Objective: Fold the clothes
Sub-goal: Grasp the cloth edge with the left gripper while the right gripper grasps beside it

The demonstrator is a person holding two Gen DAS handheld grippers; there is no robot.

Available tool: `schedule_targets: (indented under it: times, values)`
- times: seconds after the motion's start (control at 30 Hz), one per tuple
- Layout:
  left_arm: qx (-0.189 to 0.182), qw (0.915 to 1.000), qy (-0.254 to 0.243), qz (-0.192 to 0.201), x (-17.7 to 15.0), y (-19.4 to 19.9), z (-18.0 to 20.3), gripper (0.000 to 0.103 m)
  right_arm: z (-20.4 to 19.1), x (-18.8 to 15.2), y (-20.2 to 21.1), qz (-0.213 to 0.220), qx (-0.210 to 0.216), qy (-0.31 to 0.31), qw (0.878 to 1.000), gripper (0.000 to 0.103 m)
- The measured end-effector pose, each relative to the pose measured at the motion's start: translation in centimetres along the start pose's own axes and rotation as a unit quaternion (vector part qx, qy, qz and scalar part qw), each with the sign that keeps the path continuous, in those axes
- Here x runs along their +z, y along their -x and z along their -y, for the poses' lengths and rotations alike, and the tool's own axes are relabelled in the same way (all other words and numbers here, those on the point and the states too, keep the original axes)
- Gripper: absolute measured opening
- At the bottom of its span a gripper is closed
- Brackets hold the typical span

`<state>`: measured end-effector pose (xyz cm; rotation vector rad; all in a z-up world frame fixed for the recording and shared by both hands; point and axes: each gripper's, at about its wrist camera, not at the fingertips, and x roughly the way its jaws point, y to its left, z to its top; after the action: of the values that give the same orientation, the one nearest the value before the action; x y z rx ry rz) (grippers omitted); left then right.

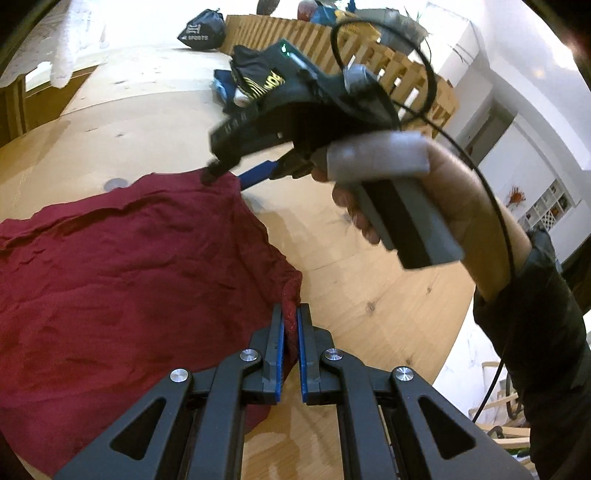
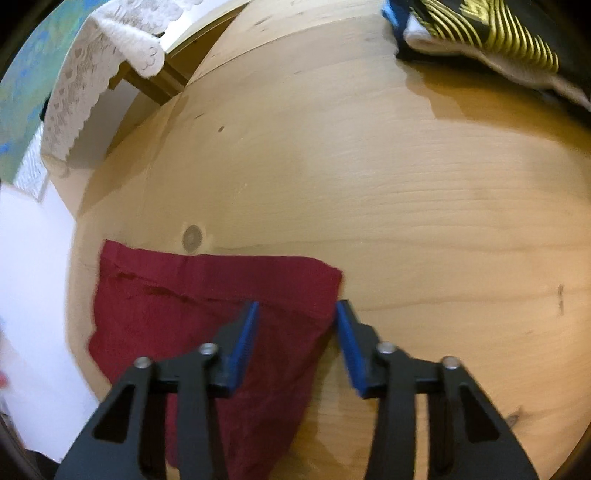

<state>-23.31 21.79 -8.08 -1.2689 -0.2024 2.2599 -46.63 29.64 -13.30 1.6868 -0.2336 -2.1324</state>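
Note:
A dark red garment (image 1: 129, 266) lies spread on the round wooden table (image 1: 369, 288). My left gripper (image 1: 290, 314) is shut on the garment's near right corner, with red cloth pinched between its blue pads. My right gripper (image 1: 225, 175) shows in the left wrist view at the garment's far right corner, held in a hand. In the right wrist view my right gripper (image 2: 297, 314) is open, its blue pads (image 2: 245, 332) astride the garment's (image 2: 207, 306) right edge, just above the cloth.
A pile of folded dark clothes with yellow print (image 1: 258, 83) lies at the table's far side, also in the right wrist view (image 2: 491, 40). A slatted wooden crate (image 1: 332, 51) and a black bag (image 1: 203, 31) stand behind. A white lace cloth (image 2: 99, 66) hangs beyond the table's left edge.

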Motion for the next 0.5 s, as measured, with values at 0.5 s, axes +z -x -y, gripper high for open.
schedule_targets:
  times: [0.5]
  values:
    - [-0.084,0.9833,0.118,0.110,-3.8,12.0,-11.3,0.005,-12.4,1.0,6.3,0.092,0.065,0.031,0.993,0.010]
